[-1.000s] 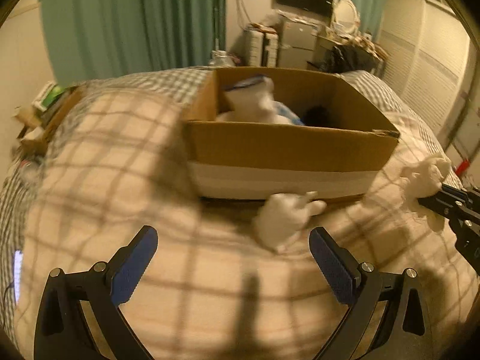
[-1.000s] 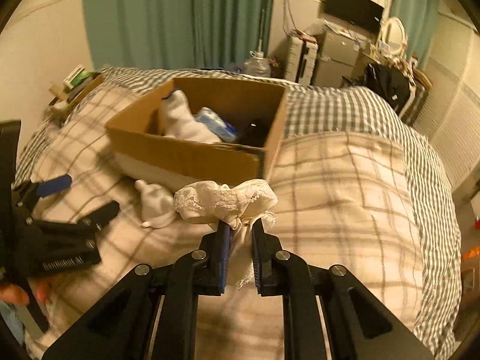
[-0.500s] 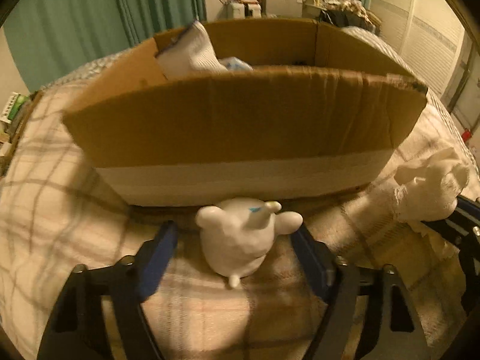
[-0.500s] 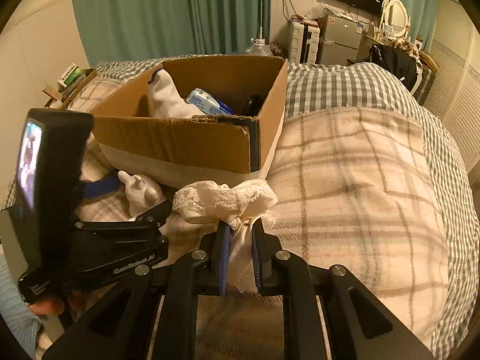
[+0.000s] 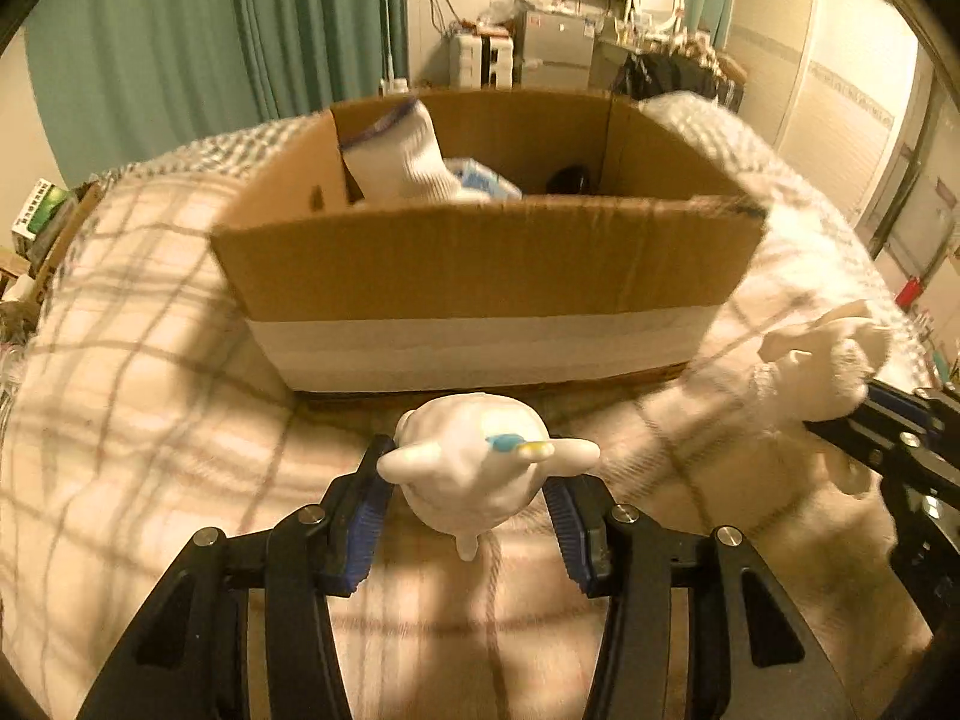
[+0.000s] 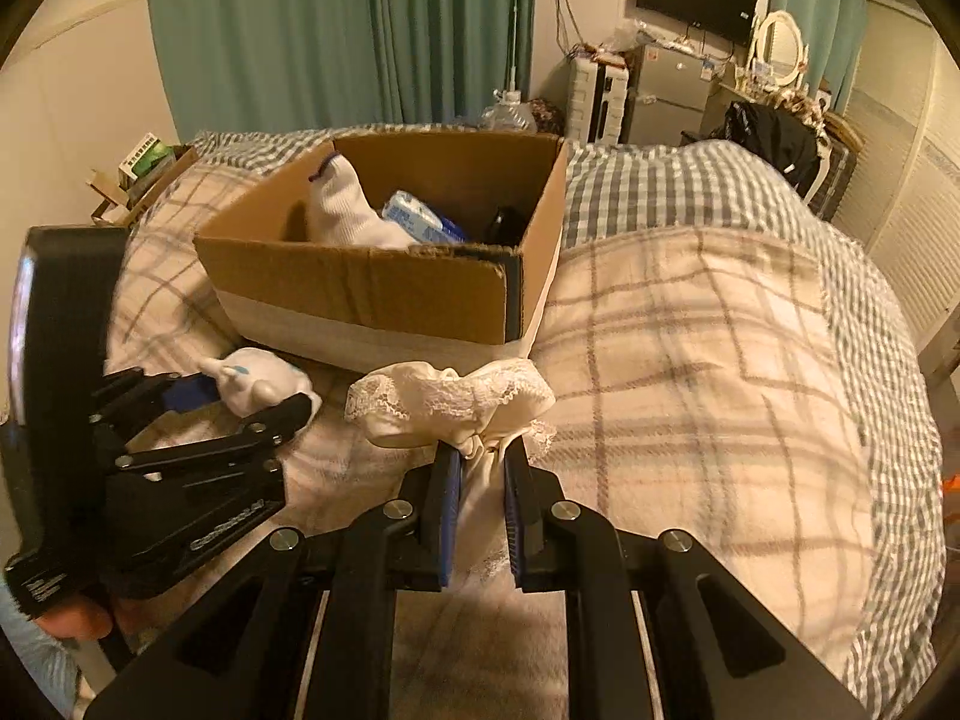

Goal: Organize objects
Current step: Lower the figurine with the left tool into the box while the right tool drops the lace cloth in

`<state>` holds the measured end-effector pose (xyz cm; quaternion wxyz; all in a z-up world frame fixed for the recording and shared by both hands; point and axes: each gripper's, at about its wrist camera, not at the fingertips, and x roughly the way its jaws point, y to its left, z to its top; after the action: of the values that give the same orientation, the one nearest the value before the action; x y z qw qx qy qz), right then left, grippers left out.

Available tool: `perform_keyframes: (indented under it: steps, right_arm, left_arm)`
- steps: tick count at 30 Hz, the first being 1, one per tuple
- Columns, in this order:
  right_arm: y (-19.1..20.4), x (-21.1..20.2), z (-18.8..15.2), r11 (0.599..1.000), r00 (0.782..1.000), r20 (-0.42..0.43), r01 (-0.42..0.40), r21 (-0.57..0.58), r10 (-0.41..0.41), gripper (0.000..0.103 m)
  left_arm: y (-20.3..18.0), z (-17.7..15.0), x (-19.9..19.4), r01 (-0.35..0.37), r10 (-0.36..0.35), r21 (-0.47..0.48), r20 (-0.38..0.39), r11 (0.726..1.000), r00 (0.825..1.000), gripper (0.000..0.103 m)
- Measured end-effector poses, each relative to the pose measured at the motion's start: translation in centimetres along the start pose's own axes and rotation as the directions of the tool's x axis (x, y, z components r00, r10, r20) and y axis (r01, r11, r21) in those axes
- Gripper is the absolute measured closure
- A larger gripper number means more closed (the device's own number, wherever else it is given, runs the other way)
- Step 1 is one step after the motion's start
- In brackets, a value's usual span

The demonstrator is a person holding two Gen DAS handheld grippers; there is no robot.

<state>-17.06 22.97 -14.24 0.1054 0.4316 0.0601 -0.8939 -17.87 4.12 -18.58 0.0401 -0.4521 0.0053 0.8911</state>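
Note:
A white toy figure (image 5: 474,468) with a small blue and yellow mark sits between the pads of my left gripper (image 5: 468,474), which is shut on it just in front of the cardboard box (image 5: 480,264). It also shows in the right wrist view (image 6: 255,381). My right gripper (image 6: 480,468) is shut on a cream lace cloth (image 6: 450,405), held above the bed right of the toy; the cloth shows in the left wrist view (image 5: 822,354). The box (image 6: 384,294) holds a white sock (image 6: 345,210), a blue packet (image 6: 420,222) and a dark object (image 6: 504,225).
The box rests on a plaid blanket (image 6: 690,372) over a bed with a checked cover (image 6: 660,180). Green curtains (image 6: 336,30), a small fridge (image 6: 672,84) and cluttered shelves stand behind. Boxes (image 6: 141,168) sit at the bed's left edge.
My left gripper moved up to the white toy, closed its pads on it and lifted it slightly. My right gripper kept hold of the lace cloth and rose a little.

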Motion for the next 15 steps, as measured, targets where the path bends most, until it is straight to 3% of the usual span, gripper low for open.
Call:
perform_keyframes:
  steps: [8,15]
  right_arm:
    - [1.3,-4.8,0.2,1.000,0.997,0.074,0.018,-0.011,-0.017,0.091]
    - [2.7,-8.3,1.1,0.999,0.990,0.139,-0.018,-0.031,0.022,0.091]
  left_arm:
    - [-0.1,0.5,-6.4,0.066,-0.064,-0.017,0.119,0.998,0.991,0.053]
    - [0.7,1.7,-12.1,0.076,-0.073,-0.002,0.240,0.997,0.968,0.053]
